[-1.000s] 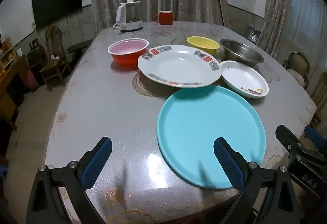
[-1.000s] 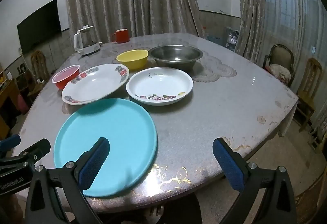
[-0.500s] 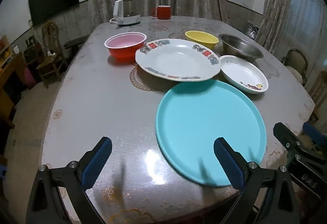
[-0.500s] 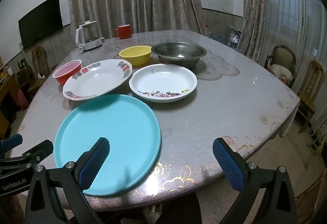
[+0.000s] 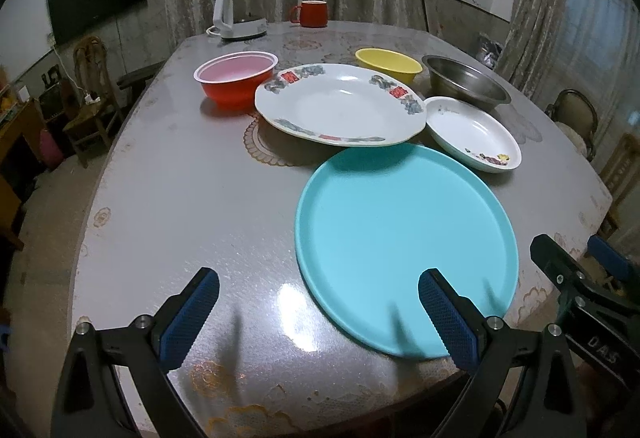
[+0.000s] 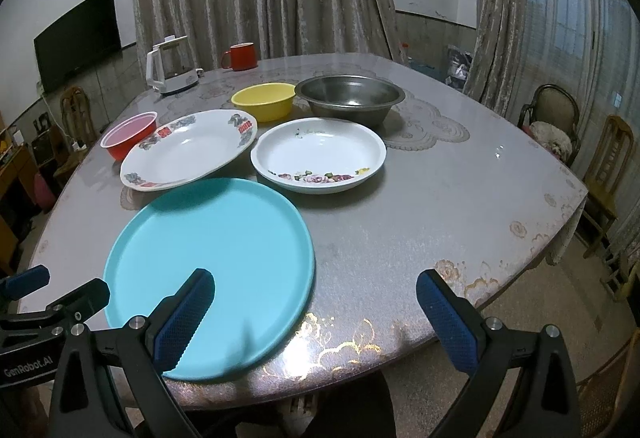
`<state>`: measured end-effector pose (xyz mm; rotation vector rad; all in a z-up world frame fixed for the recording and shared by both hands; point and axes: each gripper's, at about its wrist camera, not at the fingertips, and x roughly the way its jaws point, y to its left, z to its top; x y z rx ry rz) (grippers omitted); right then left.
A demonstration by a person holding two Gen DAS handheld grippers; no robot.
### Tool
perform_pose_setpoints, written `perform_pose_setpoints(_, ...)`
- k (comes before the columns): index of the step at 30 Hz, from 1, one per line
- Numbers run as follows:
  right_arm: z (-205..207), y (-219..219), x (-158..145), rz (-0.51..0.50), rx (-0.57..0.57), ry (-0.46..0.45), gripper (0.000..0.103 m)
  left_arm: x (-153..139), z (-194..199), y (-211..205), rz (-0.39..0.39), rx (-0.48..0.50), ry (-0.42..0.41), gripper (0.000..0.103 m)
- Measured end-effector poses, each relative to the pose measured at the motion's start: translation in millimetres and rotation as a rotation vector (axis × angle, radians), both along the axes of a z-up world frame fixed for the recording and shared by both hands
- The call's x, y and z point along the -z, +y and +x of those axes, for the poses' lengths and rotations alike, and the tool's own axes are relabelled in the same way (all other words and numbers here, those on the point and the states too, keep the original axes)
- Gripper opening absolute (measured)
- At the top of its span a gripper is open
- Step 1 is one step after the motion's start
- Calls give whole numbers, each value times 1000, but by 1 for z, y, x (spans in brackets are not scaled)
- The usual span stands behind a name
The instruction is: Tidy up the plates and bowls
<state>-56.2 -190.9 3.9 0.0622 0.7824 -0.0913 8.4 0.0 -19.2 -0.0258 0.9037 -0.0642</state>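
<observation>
Plates and bowls are laid out on the surface (image 5: 168,190). A turquoise plate (image 6: 208,258) is located nearest the front edge; behind it a patterned white plate (image 5: 340,106) overlaps its far rim, with a floral white dish (image 6: 320,154) beside. A red bowl (image 5: 236,78), a yellow bowl (image 6: 264,100) and a steel bowl (image 6: 350,96) are positioned further back. The left claw (image 5: 318,312) is held low at the front edge, spread wide and empty. The right claw (image 6: 314,312) is held level alongside, likewise spread wide and empty.
</observation>
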Motion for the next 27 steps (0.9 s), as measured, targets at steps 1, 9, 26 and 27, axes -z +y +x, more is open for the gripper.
perform_pose_setpoints(1,0,0,0,2,1,0,103,0,0,0,-4,1,3,101)
perform_pose_setpoints(9,0,-2,2,7,7,3,103,2,2,-2,-8,13,15,101)
perform_pose_setpoints(26,0,-4,3,10,11,15,103,6,3,-3,-33,25,41,102)
perform_pose_setpoints(27,0,-4,4,10,13,17,103,7,4,-3,-35,25,42,102)
